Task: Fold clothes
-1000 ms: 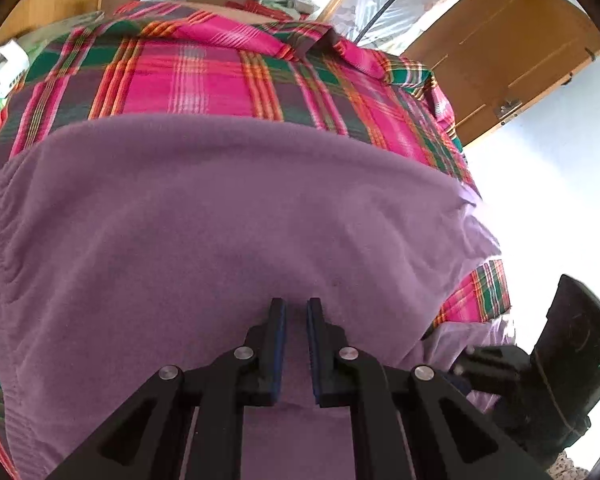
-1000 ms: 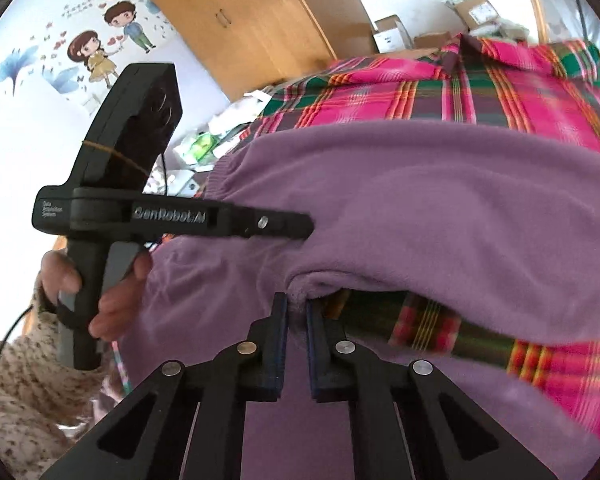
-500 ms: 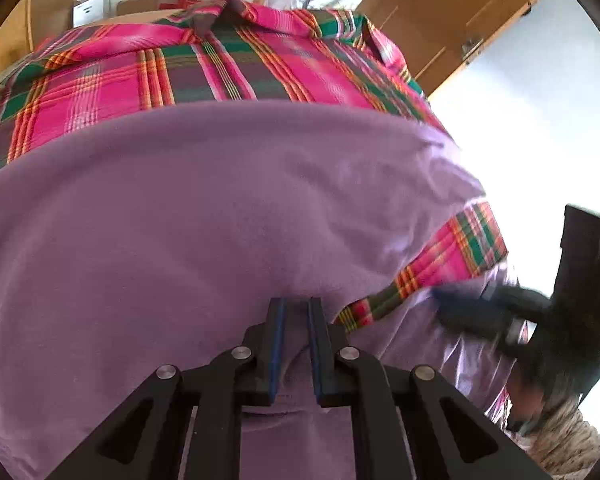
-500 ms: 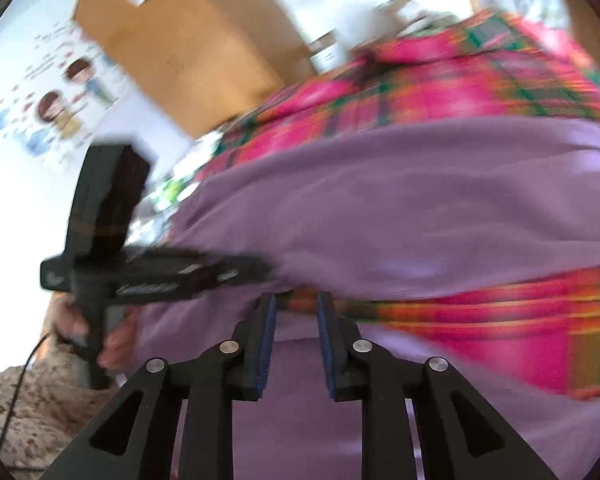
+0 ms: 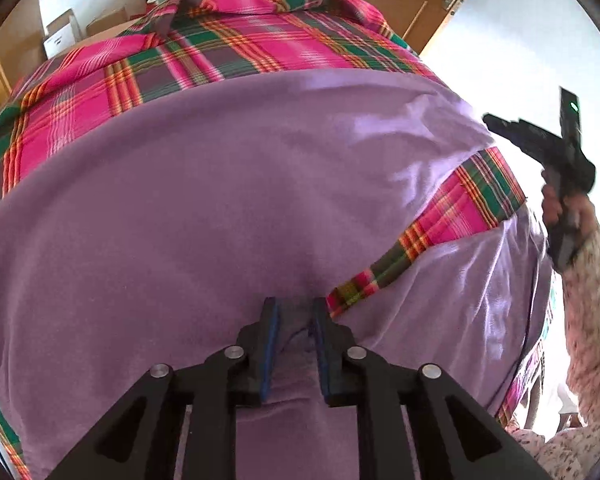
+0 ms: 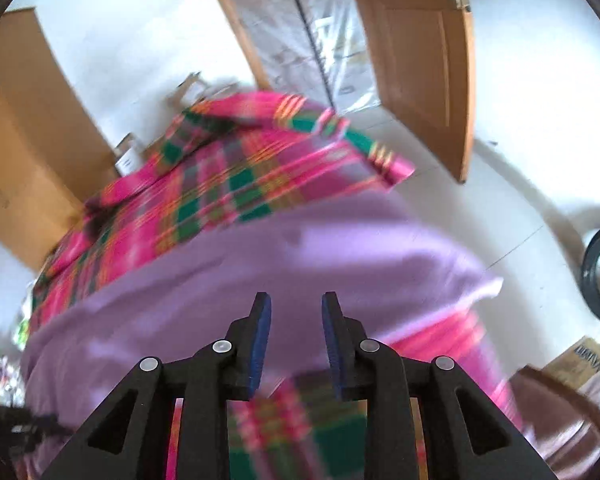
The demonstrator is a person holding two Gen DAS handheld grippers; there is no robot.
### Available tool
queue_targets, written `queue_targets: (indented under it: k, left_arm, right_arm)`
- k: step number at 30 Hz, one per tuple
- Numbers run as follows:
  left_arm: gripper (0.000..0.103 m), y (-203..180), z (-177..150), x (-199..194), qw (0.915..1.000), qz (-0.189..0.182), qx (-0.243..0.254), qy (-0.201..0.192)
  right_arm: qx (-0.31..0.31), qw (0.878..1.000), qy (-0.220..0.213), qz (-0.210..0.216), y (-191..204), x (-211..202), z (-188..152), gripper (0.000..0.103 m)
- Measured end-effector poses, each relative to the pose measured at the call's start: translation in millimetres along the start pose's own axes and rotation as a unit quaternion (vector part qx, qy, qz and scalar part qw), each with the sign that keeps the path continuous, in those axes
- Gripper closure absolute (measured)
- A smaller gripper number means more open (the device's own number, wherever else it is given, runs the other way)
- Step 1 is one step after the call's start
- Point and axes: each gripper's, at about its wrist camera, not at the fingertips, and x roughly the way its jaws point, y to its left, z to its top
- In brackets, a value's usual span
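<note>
Your left claw [image 5: 293, 322] pinches the purple sweater's [image 5: 204, 208] near edge on the plaid blanket [image 5: 228, 46]; your right claw [image 6: 296, 320], parted and empty, hovers above its right end.

1. The left gripper [image 5: 294, 320] has its 2 fingers drawn close, pinching a fold of purple fabric.
2. The right gripper [image 6: 296, 320] has its fingers parted, holding nothing.
3. A hand [image 5: 562, 208] grips the right gripper's handle, raised.
</note>
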Motion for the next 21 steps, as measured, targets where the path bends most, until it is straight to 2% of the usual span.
queue_targets:
  k: [5,10,18,21]
  left_arm:
    - [0.086,3.4,12.0,-2.3,0.9983,-0.045,-0.029,-0.021]
    - [0.086,6.6,26.4,6.1,0.9976,-0.050,-0.044,-0.019]
    - [0.086,4.8,36.0,18.4,0.9974,-0.053,-0.048,-0.009]
    - [0.086,3.8,38.8,21.4,0.9971,-0.056,-0.051,-0.010]
  right_arm:
    - [0.039,0.998,-0.019,-0.034,-35.9,16.6,41.6,0.068]
    - [0.029,0.998,0.021,-0.053,-48.1,47.2,59.5,0.068]
    - [0.033,0.998,0.023,-0.050,-55.9,57.4,59.7,0.068]
    - [0.026,0.998,0.014,-0.063,-54.4,57.2,58.9,0.077]
